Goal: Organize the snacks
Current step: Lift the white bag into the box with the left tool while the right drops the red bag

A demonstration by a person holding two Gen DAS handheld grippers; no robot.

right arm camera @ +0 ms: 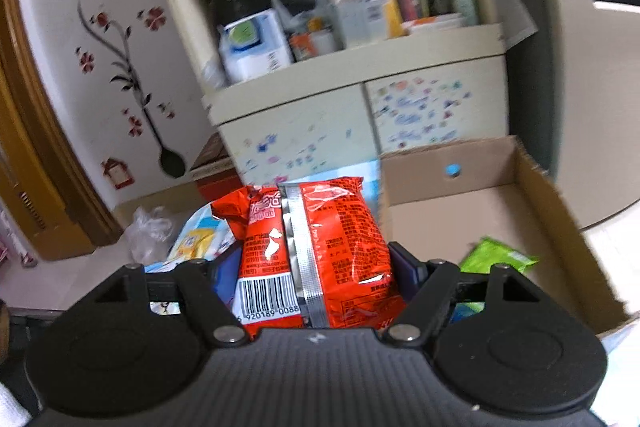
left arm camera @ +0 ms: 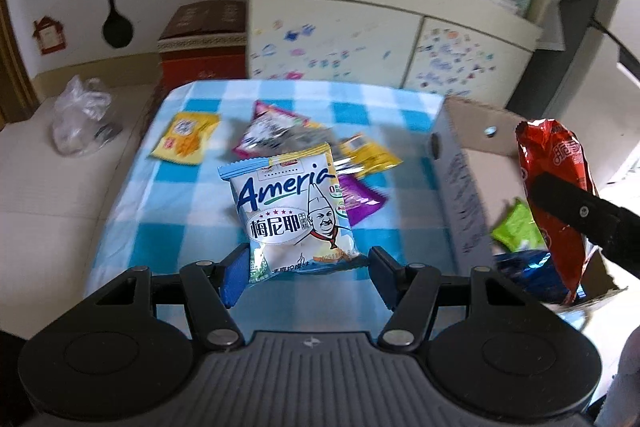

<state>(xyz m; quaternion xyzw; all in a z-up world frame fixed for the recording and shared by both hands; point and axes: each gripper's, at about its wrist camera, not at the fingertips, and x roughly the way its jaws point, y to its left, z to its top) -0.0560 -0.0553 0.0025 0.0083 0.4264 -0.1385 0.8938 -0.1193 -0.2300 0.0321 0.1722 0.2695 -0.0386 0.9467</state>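
My left gripper (left arm camera: 306, 263) is shut on the lower edge of a white and blue Ameria snack packet (left arm camera: 292, 211), held up above the blue checked tablecloth (left arm camera: 180, 195). Loose packets lie on the cloth behind it: a yellow packet (left arm camera: 184, 139), a pink and silver packet (left arm camera: 272, 131), another yellow packet (left arm camera: 368, 155) and a purple packet (left arm camera: 360, 199). My right gripper (right arm camera: 316, 267) is shut on a red snack packet (right arm camera: 320, 251), which hangs at the right (left arm camera: 556, 163) over the open cardboard box (right arm camera: 552, 203). A green packet (right arm camera: 496, 255) and a blue packet (left arm camera: 528, 271) lie inside the box.
The cardboard box (left arm camera: 460, 155) stands at the table's right edge. Behind the table is a cream cabinet (left arm camera: 360, 39) with cluttered shelves, and a red-brown box (left arm camera: 204, 39) beside it. A clear plastic bag (left arm camera: 80, 119) lies on the pale surface at the left.
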